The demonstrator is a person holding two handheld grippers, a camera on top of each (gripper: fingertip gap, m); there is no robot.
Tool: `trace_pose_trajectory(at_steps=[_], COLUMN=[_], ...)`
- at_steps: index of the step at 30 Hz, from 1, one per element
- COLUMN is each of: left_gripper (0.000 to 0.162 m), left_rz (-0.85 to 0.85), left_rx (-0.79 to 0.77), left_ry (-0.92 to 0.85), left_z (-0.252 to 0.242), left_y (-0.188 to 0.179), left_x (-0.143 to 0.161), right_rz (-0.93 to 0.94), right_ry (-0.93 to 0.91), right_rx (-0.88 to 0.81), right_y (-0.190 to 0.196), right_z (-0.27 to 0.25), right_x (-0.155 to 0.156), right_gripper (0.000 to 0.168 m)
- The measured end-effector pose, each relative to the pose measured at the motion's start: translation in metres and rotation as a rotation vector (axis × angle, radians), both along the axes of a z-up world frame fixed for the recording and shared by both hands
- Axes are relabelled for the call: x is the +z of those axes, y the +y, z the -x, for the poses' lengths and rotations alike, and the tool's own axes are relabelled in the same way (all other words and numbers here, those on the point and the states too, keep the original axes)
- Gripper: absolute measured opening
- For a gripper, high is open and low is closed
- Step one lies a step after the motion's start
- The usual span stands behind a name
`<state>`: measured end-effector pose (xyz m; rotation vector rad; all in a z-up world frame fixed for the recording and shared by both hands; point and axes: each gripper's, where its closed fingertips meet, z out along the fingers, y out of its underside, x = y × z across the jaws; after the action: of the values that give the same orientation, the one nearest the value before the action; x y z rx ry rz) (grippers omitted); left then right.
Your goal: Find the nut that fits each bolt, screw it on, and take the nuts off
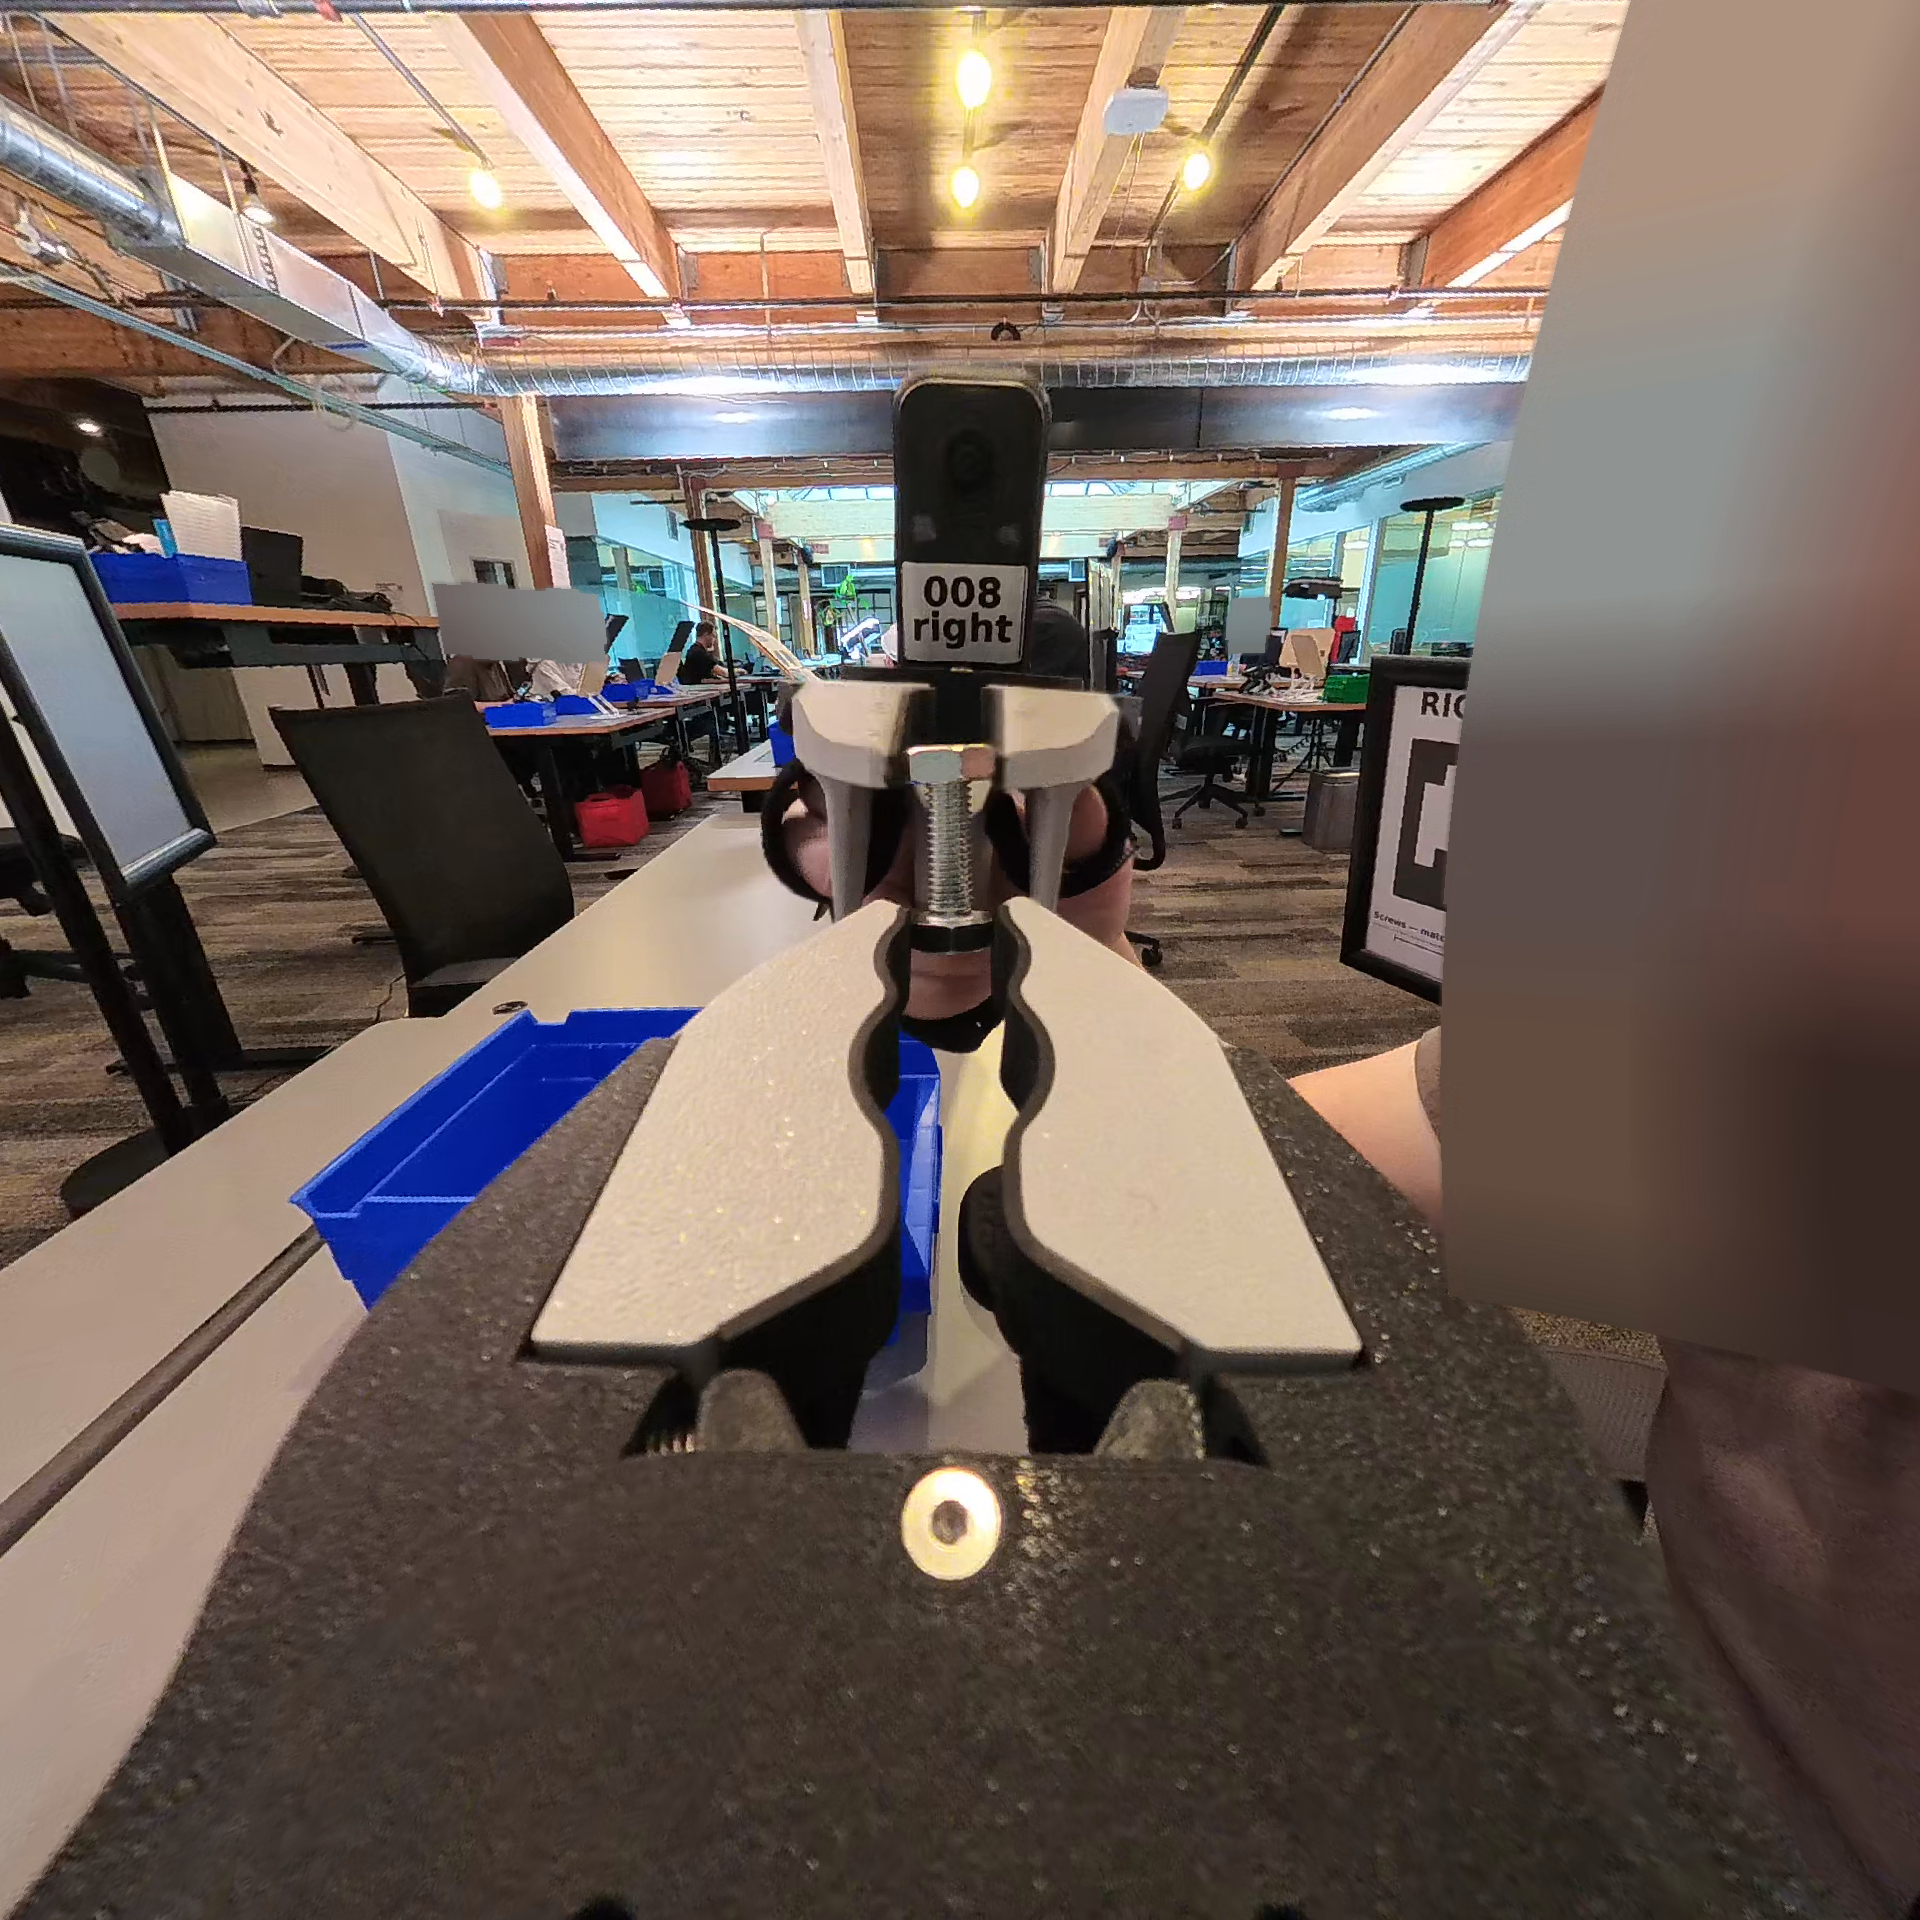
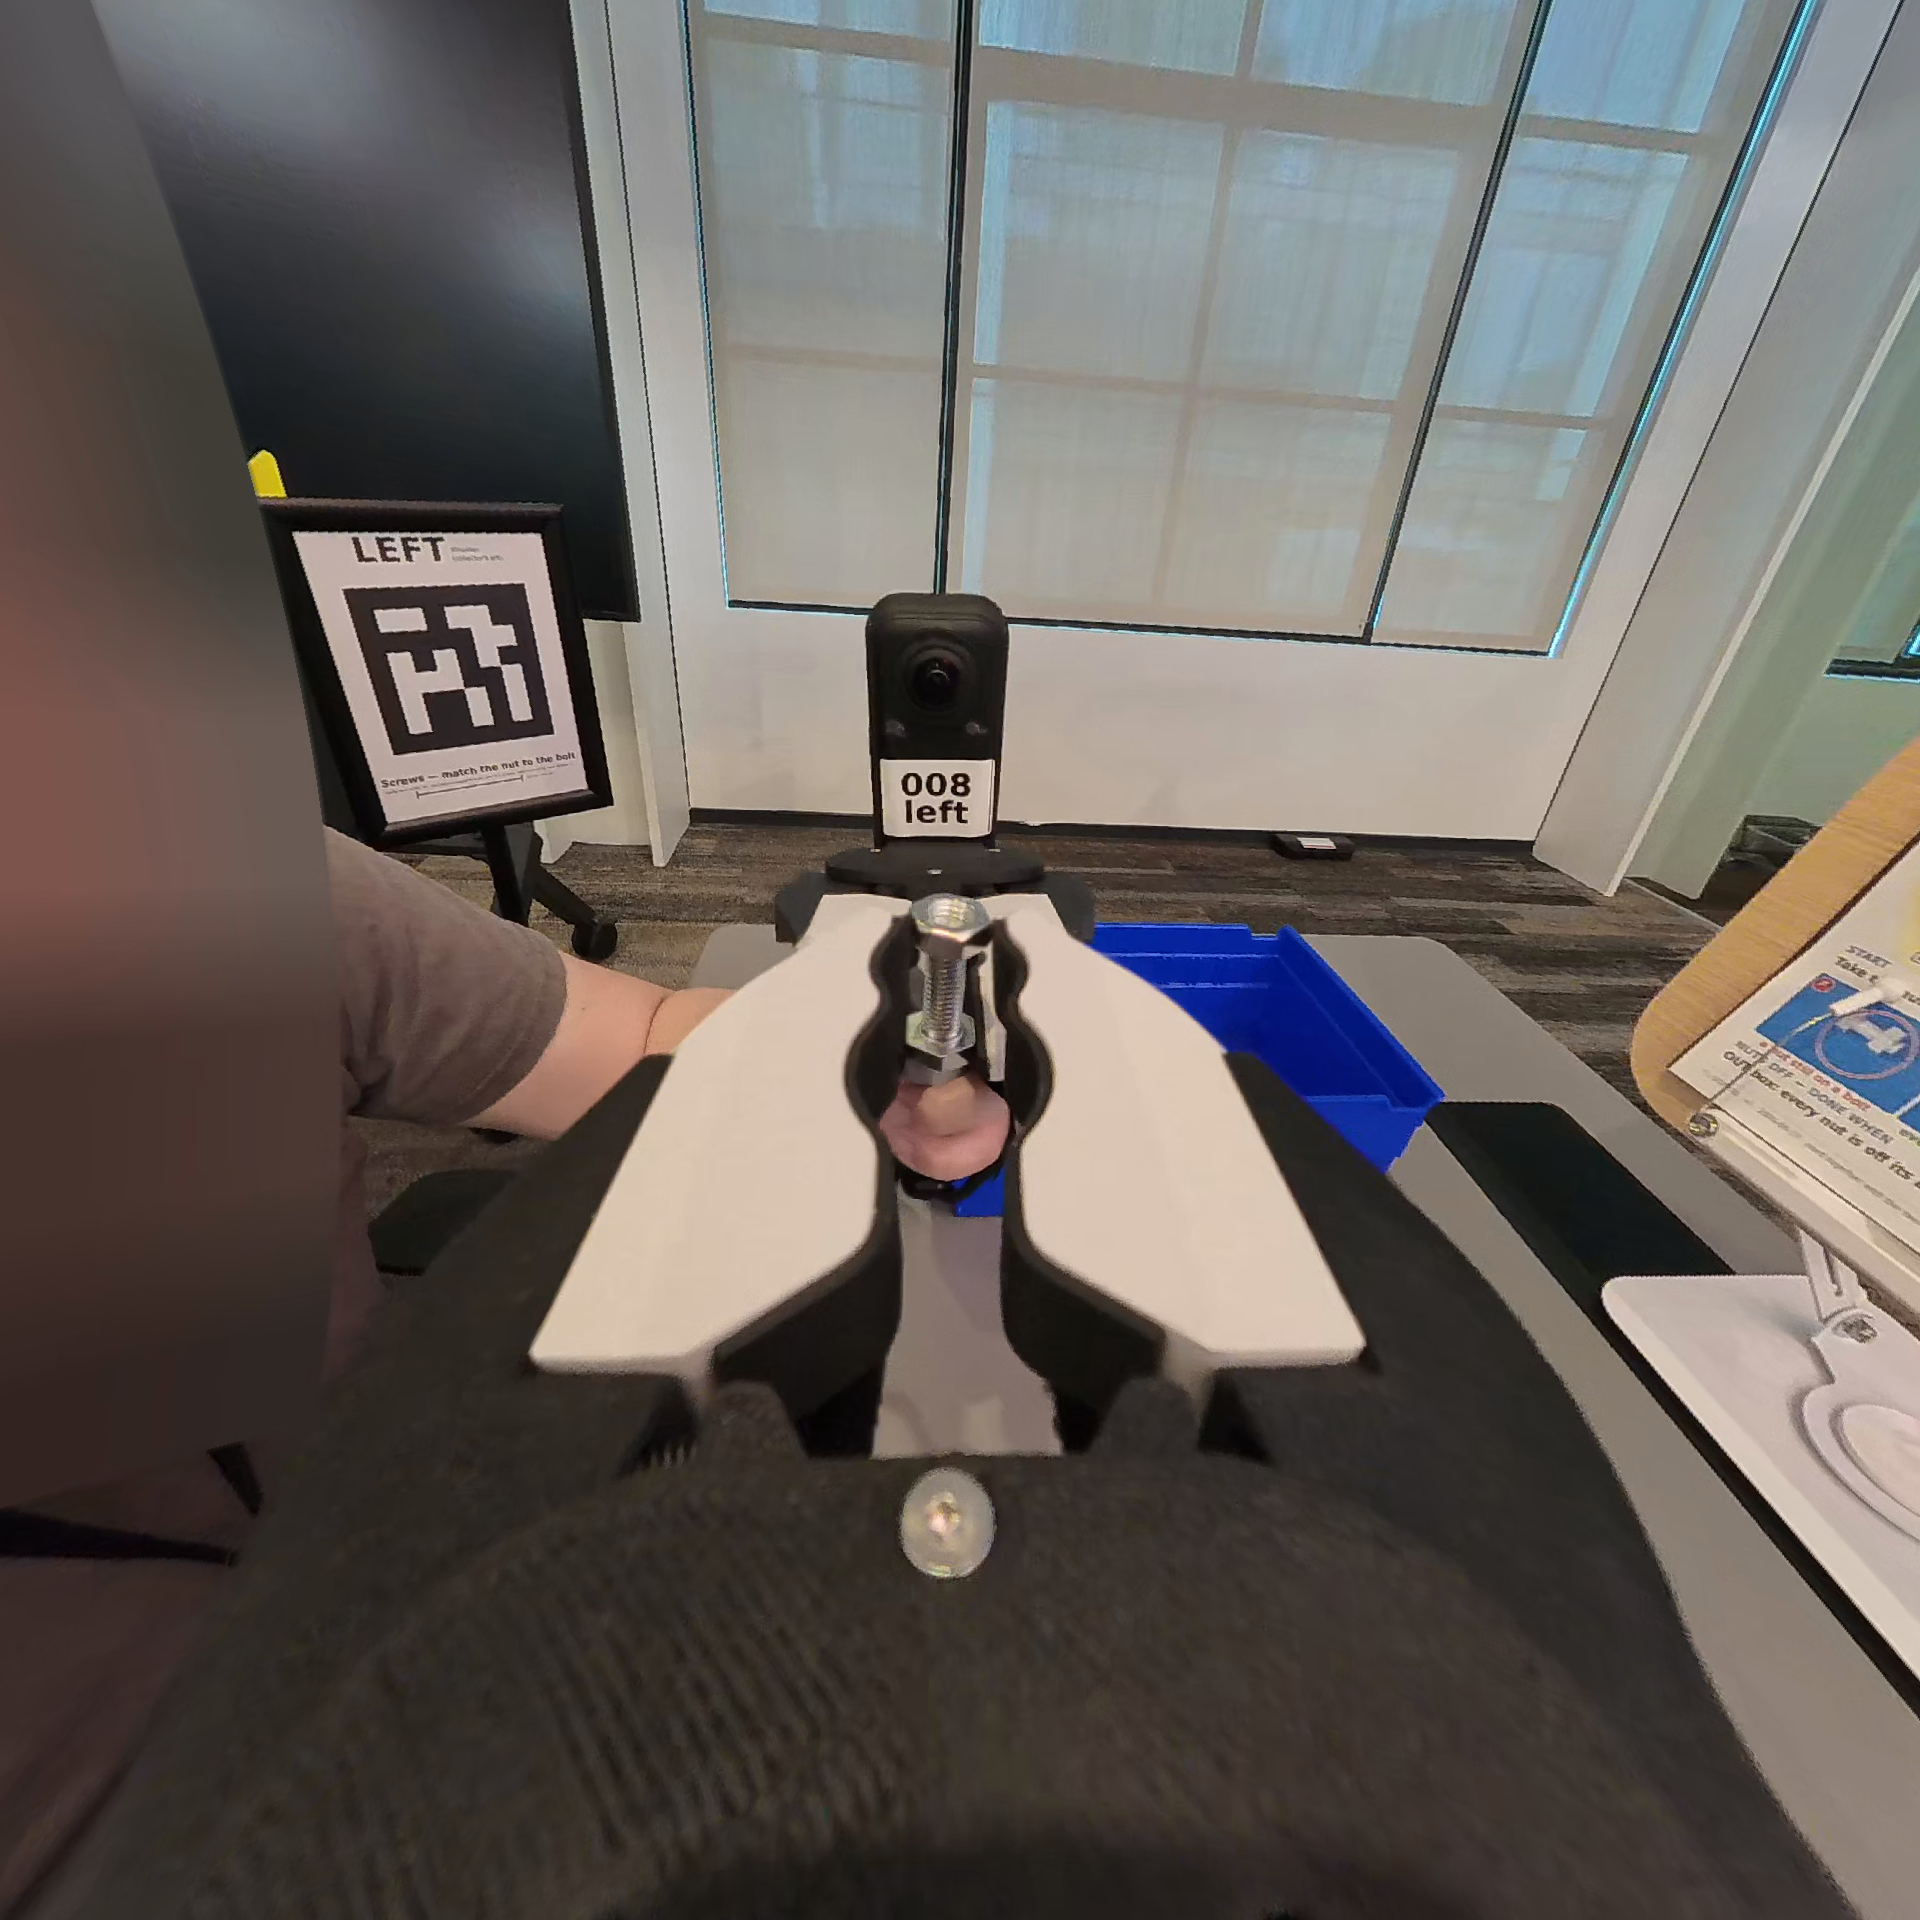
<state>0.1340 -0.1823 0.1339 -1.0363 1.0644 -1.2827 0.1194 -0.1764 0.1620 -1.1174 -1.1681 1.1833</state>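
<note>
While I hold both tools raised above the worktop (image 1: 665,935), the items read as follows. Bolt (image 1: 948,842): silver, threaded, spanning the gap between the two tools, its hex head at the far end in the left wrist view. Nut (image 1: 943,927): on the bolt's near end in that view, sitting between the tips of my left gripper (image 1: 948,930), whose fingers (image 1: 790,1122) stand narrow, closed on the nut. Right gripper (image 1: 948,764): facing me from the far side, its fingers pinched on the bolt head.

From the right wrist view, the right gripper (image 2: 948,935) has its narrow fingers (image 2: 769,1132) flanking the bolt (image 2: 943,997), with the nut (image 2: 937,1039) at the shaft's other end; a hand (image 2: 940,1127) shows behind it.

Surroundings: blue bin (image 1: 488,1132) on the worktop, below and left of my left tool, partly hidden by it. Framed marker sign (image 2: 457,665) on a stand, far left. Instruction sheet (image 2: 1829,1070) on a tilted board at right. Office chair (image 1: 426,842) beyond the worktop, left.
</note>
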Motion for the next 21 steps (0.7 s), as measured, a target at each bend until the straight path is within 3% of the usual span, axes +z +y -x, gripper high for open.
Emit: trace_pose_trajectory(at_steps=[9,11,21], left_gripper=[0.014,0.014,0.014], left_rz=[0.002,0.003,0.004], left_rx=[-0.001,-0.002,0.000], left_ry=[0.000,-0.002,-0.006], left_z=[0.0005,0.0008,0.0023], left_y=[0.0003,0.0002,0.0012], left_x=[0.0003,0.0008,0.0018], right_rz=[-0.005,0.017,0.035], right_ry=[0.011,0.023,0.037], right_rx=[0.001,0.008,0.020], right_y=[0.0004,0.0011,0.0042], right_z=[-0.0001,0.0002,-0.0061], right_x=[0.0007,0.0016,0.0037], right_gripper=[0.015,0.023,0.019])
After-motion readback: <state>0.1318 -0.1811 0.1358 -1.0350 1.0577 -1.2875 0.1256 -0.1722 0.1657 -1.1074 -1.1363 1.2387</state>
